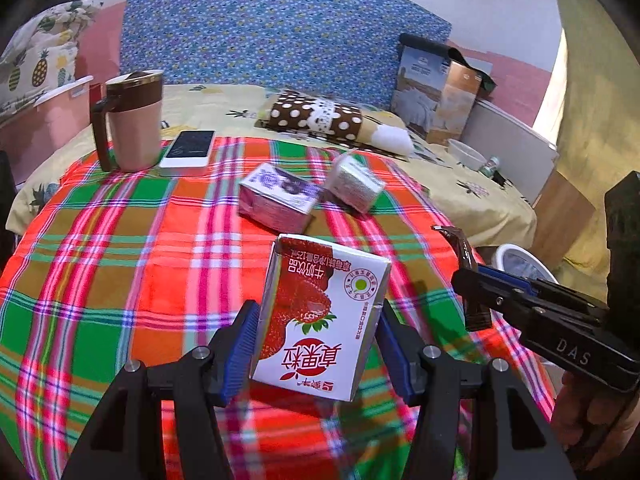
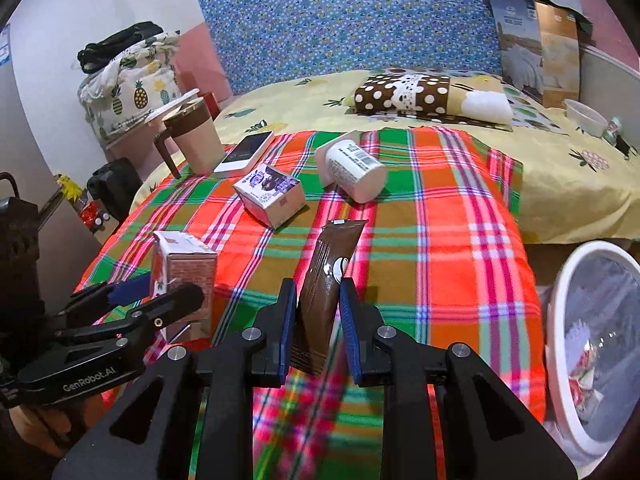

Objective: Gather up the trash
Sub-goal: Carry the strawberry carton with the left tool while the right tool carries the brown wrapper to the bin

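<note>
left tongs [image 1: 316, 344] clasp the strawberry carton [image 1: 320, 316], right tongs [image 2: 318, 320] pinch the brown sachet [image 2: 326, 280], both lifted, likely bound for the bin [image 2: 560, 300].

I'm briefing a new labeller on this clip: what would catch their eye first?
The loud red-green plaid cloth fills both views. The left gripper is clamped on a strawberry milk carton, the right gripper on a brown sachet. Behind them lie a purple carton and a tipped white cup, with a white bin at the right.
</note>
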Tool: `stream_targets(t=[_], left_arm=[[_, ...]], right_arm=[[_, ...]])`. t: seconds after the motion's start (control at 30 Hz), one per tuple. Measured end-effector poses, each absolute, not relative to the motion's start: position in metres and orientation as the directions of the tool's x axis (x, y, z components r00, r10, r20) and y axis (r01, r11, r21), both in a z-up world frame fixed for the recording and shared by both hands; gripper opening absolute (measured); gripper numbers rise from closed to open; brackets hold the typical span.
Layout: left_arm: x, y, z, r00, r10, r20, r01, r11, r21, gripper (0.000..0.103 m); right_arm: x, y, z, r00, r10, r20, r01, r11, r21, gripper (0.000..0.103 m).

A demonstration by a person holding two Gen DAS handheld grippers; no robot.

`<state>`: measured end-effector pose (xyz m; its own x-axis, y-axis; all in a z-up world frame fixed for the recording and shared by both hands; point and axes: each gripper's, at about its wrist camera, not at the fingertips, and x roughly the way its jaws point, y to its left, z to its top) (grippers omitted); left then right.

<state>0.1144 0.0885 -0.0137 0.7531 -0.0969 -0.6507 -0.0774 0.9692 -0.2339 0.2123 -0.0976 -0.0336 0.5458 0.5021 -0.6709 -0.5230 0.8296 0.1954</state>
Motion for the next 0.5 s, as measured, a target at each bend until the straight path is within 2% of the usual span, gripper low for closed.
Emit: stream_targets(t=[0.5], left_arm=[[0.111,0.016,-0.001,0.743,-0.196,-0.640,0.054,0.971,-0.234,0.058]], right_arm=[[0.191,-0.163,-0.027,0.630,0.444,-0.638,-0.430,0.883,0.190,0.024]])
